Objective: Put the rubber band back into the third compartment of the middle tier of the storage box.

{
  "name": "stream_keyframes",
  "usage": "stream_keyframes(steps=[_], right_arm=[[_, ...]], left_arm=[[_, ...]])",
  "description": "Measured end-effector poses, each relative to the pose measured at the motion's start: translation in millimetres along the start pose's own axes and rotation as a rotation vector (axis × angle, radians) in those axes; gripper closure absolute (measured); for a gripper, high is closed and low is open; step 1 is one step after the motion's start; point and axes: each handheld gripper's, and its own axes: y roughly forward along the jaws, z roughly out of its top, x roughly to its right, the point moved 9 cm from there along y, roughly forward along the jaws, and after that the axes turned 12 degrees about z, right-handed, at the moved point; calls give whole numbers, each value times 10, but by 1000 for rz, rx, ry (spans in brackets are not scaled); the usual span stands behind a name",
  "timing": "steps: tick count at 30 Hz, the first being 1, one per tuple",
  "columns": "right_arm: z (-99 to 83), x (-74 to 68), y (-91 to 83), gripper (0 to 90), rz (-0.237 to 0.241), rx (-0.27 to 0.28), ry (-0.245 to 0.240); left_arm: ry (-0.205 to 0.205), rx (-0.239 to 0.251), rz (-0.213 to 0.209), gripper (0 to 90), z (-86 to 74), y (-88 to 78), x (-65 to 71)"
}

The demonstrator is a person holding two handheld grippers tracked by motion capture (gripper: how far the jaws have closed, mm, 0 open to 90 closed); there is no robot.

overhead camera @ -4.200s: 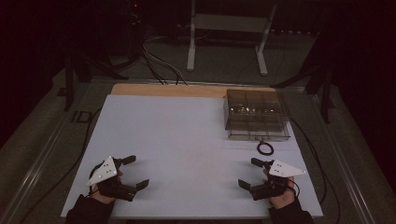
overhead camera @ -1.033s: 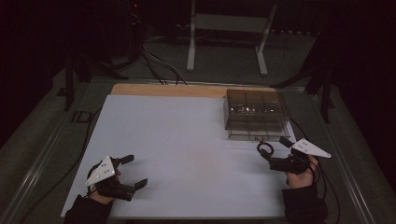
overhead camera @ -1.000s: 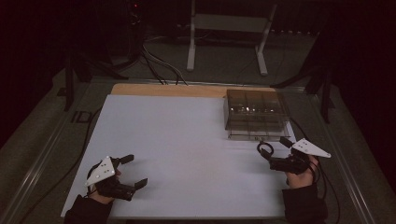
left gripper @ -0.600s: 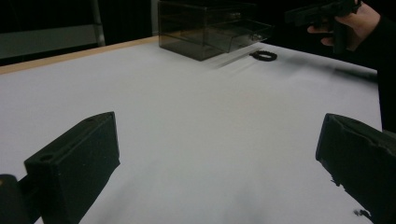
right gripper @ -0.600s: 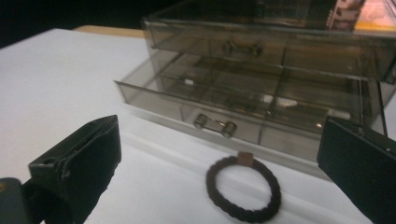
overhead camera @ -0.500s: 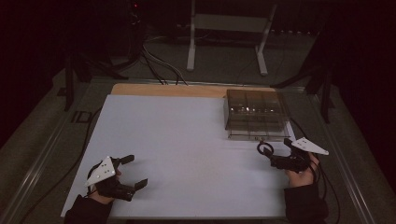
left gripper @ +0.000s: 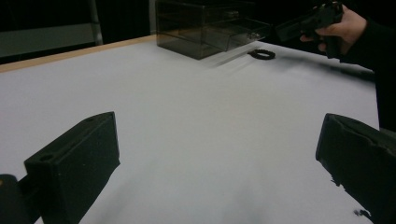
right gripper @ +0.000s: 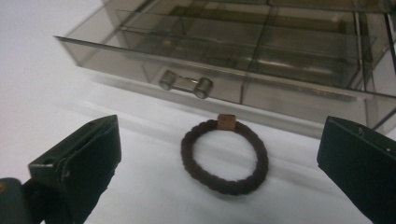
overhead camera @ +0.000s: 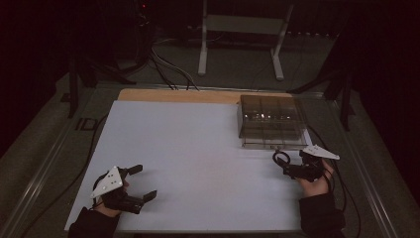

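Left gripper (overhead camera: pixel 140 182): held low at the near left, jaws spread wide, nothing between them; the left hand (overhead camera: pixel 110 198) grips it from behind. Right gripper (overhead camera: pixel 280 163): held at the near right, pointing left, jaws spread wide. The right hand (overhead camera: pixel 314 182) wraps its handle, dark sleeve at the wrist.

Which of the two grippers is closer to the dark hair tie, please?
The right gripper: its open jaws flank the hair tie before the clear drawer box. The left gripper sits across the table.
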Motion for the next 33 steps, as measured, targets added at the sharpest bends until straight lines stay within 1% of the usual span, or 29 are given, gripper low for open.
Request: stream_keyframes(steps=[1,2,3,4,5,6,7,8,10,12,13,15,16,17,19,21,24,26,27,33], right_arm=[[-14,12,25,0,-12,-16,-1],[-22,23,34,48,-23,-23,-2],[-23,38,36,74,-40,-21,2],[-23,38,36,74,-40,-21,2],[-27,55,39,96,-54,-25,6],[-30,66,36,149,-61,-29,19],[-29,97,31,180,-81,-32,20],[-29,97,31,180,-81,-32,20],[-40,123,36,229,-90,-46,25],[-62,144,46,315,-105,-79,10],[-73,153,54,341,-112,-94,-2],[-73,176,72,436,-118,-100,6],[-73,176,72,436,-118,-100,6],[-69,185,75,461,-124,-105,3],[-54,191,88,493,-118,-103,7],[-58,218,121,526,-131,-119,3],[-71,240,145,545,-146,-133,-7],[-85,257,164,568,-152,-143,-3],[-94,274,180,585,-163,-154,-14],[-106,295,225,624,-174,-178,-22]], left_arm=[[-1,-1,4,3,0,4,-5],[-4,-3,4,3,-2,7,-8],[-5,-5,3,3,-9,4,-4],[-5,-5,3,3,-9,4,-4],[-2,-5,4,3,-9,3,-4],[-2,-2,3,3,-3,2,-5],[-5,0,4,3,2,0,-8],[-8,1,6,3,4,-1,-9],[-3,0,4,3,1,-6,-6],[-2,-2,6,3,-1,-1,-8],[-4,-3,7,3,-3,3,-11],[-6,-5,8,3,-7,3,-11],[-2,-5,8,3,-6,2,-11],[-3,-2,6,3,-2,1,-11],[-8,-1,8,3,0,2,-15],[-5,-2,8,3,-3,-5,-11],[-6,-1,9,3,1,-4,-16],[-8,-2,9,3,-3,-5,-18],[-6,-2,9,3,-4,-6,-16],[-2,-8,9,3,-15,-1,-18]])
